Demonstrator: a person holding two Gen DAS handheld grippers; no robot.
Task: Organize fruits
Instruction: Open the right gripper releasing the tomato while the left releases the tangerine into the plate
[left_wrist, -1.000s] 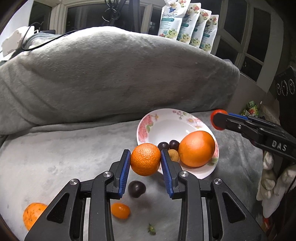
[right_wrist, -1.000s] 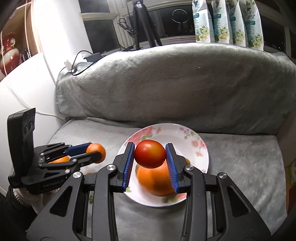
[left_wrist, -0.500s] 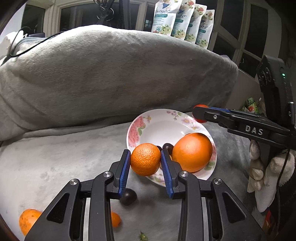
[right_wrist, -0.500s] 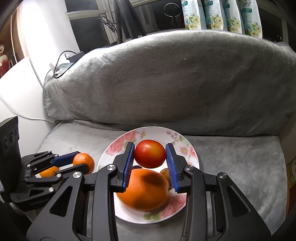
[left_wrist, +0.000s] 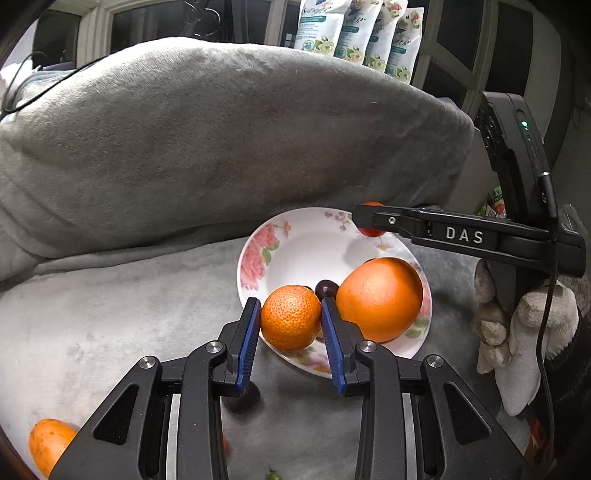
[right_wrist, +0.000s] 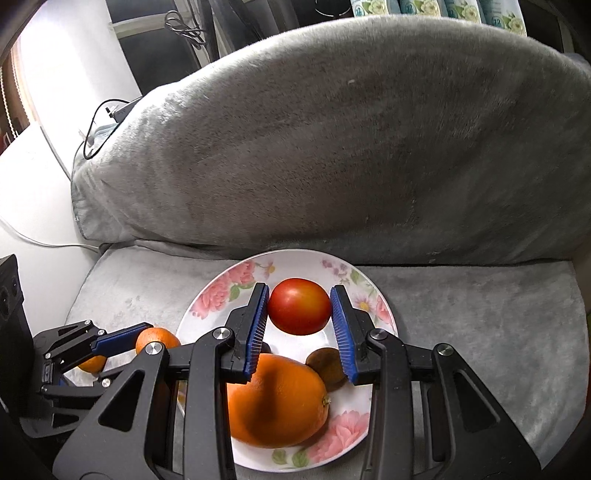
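A white floral plate (left_wrist: 295, 251) (right_wrist: 384, 310) lies on the grey sofa seat. It holds a large orange (left_wrist: 378, 299) (right_wrist: 275, 400), a dark plum (left_wrist: 325, 288) and a brown kiwi (right_wrist: 327, 367). My left gripper (left_wrist: 291, 317) is shut on a small mandarin (left_wrist: 291, 317) at the plate's near rim. My right gripper (right_wrist: 300, 306) holds a red tomato (right_wrist: 300, 306) low over the plate's far half; its fingers look slightly parted from it. The right gripper also shows in the left wrist view (left_wrist: 369, 219).
A grey blanketed sofa back (left_wrist: 221, 129) rises behind the plate. On the seat near me lie an orange fruit (left_wrist: 48, 439), a dark plum (left_wrist: 242, 400) and a green stem bit (left_wrist: 272, 474). Floral pouches (left_wrist: 354, 33) stand on the sill.
Both grippers moved forward and down over the plate with their fruits. The tomato is now low over the plate's far half, and the mandarin is at the near rim.
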